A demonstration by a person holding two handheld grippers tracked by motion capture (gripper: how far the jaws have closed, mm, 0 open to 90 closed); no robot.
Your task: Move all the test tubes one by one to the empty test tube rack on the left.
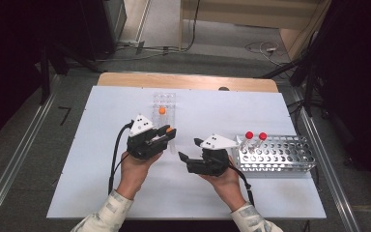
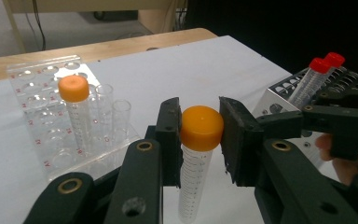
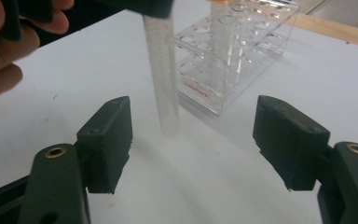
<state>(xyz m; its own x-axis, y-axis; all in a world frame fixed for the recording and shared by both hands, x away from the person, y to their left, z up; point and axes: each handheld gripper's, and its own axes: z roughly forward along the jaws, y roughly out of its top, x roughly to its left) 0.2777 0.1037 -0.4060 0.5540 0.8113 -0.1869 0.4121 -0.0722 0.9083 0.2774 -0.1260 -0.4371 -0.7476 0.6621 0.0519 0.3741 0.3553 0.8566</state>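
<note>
Orange-capped clear tube [image 2: 200, 154] hangs upright, cap pinched in the left tongs [image 2: 199, 135], frame centre, tip just above the tabletop [image 1: 125, 193]; second orange-capped tube [image 2: 77, 116] stands in clear rack [image 2: 37, 116] upper left; two red-capped tubes [image 2: 314, 77] tilted in metal rack [image 1: 280, 154] at right.

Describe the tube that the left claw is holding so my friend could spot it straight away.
Start at the white table and find the clear plastic rack near its far edge. Just in front of that rack, the left claw grips a clear, graduated tube by its orange cap. Unlike the other orange-capped tube, which stands in the rack, and the two red-capped tubes in the metal rack, it hangs upright above the table.
</note>
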